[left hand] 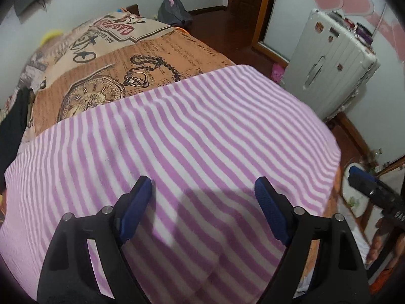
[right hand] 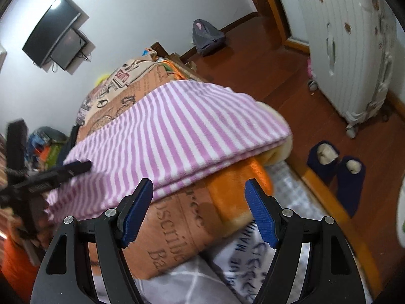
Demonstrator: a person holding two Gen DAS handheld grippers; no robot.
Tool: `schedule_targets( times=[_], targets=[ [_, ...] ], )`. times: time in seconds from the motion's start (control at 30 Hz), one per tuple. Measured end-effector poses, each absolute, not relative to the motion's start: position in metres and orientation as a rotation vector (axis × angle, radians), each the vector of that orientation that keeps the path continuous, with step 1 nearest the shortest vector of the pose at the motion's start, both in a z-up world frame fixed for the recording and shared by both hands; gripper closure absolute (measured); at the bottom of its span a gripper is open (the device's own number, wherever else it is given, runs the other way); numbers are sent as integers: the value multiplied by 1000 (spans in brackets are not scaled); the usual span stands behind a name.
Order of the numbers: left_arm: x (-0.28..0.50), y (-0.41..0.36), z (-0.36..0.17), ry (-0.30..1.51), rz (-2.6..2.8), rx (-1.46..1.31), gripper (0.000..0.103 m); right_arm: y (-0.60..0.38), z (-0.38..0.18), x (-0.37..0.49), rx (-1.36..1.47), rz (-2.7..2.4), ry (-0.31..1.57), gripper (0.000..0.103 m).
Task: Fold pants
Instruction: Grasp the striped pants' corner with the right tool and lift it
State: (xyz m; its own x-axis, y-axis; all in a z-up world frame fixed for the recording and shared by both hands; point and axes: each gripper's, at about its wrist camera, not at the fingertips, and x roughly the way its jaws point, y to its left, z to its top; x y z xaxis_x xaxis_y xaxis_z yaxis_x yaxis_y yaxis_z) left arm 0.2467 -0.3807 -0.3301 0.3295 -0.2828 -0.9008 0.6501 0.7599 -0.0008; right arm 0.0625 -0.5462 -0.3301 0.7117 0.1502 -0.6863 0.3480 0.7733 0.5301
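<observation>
A purple-and-white striped cloth (left hand: pixel 192 131) lies spread flat over the near end of the bed; in the right wrist view the striped cloth (right hand: pixel 177 131) shows two layers at its near edge. A black garment (left hand: pixel 14 126) lies at the bed's left edge, mostly out of frame. My left gripper (left hand: pixel 203 185) hovers open just above the stripes, with nothing between its blue pads. My right gripper (right hand: pixel 198 187) is open and empty beside the bed's near corner, below the cloth's edge. One of the left gripper's fingers (right hand: pixel 76 167) reaches over the cloth from the left.
An orange printed blanket (left hand: pixel 157 58) covers the bed beyond the cloth. A white suitcase (left hand: pixel 329 65) stands on the wooden floor to the right, with dark slippers (right hand: pixel 336 162) near it. A grey backpack (left hand: pixel 173 10) leans on the far wall. A screen (right hand: pixel 53 33) hangs on the wall.
</observation>
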Motion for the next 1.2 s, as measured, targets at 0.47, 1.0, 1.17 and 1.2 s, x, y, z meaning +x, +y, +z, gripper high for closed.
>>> schedule_targets(
  times=[0.47,1.0,1.17,1.2],
  targets=[
    [241,-391,-339,1034,-637,466,15,-567,-359,86,829,-91,804,31],
    [240,-392,-343,1019,-648,464,13,-585,-352,109,871,-155,654,80],
    [241,-391,-342,1021,-653,453,13,-585,-339,111,849,-151,620,88],
    [241,-391,-342,1023,-654,450,13,-583,-335,111,835,-154,614,88]
  ],
)
